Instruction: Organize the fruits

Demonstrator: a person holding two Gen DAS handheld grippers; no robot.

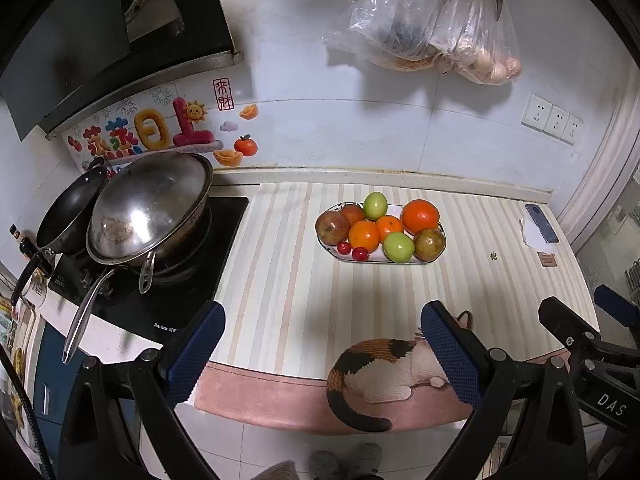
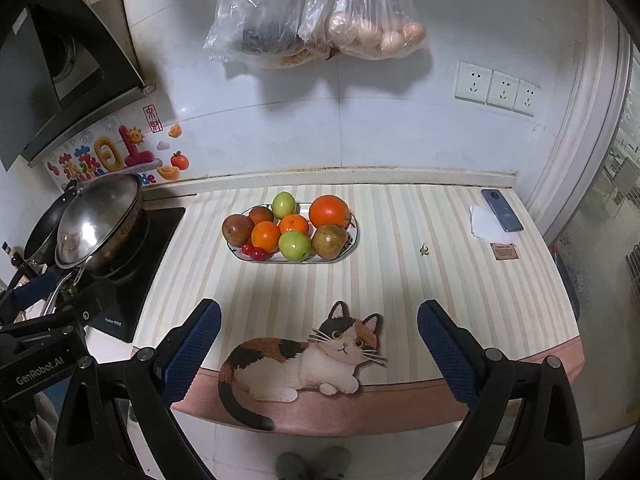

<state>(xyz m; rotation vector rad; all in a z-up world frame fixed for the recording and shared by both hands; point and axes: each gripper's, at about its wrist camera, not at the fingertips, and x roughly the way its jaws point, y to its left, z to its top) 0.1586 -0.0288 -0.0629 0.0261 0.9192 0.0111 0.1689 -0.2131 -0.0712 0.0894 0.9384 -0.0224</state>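
Note:
An oval white plate [image 1: 424, 261] [image 2: 236, 254] near the back of the striped counter holds several fruits: oranges [image 1: 420, 216] [image 2: 329, 211], green apples [image 1: 398, 247] [image 2: 295, 245], brownish pears [image 1: 429, 244] [image 2: 329, 241] and red cherries [image 1: 360, 254] [image 2: 258, 255]. My left gripper [image 1: 322, 350] is open and empty, held over the counter's front edge, well short of the plate. My right gripper [image 2: 318, 346] is open and empty, over the cat picture at the front edge.
A stove [image 1: 168, 292] with a steel wok [image 1: 150, 208] and a black pan [image 1: 70, 210] stands at the left. A phone [image 1: 541, 223] [image 2: 502, 210], paper and a small card [image 2: 505, 251] lie at the right. Plastic bags [image 2: 316, 20] hang on the wall.

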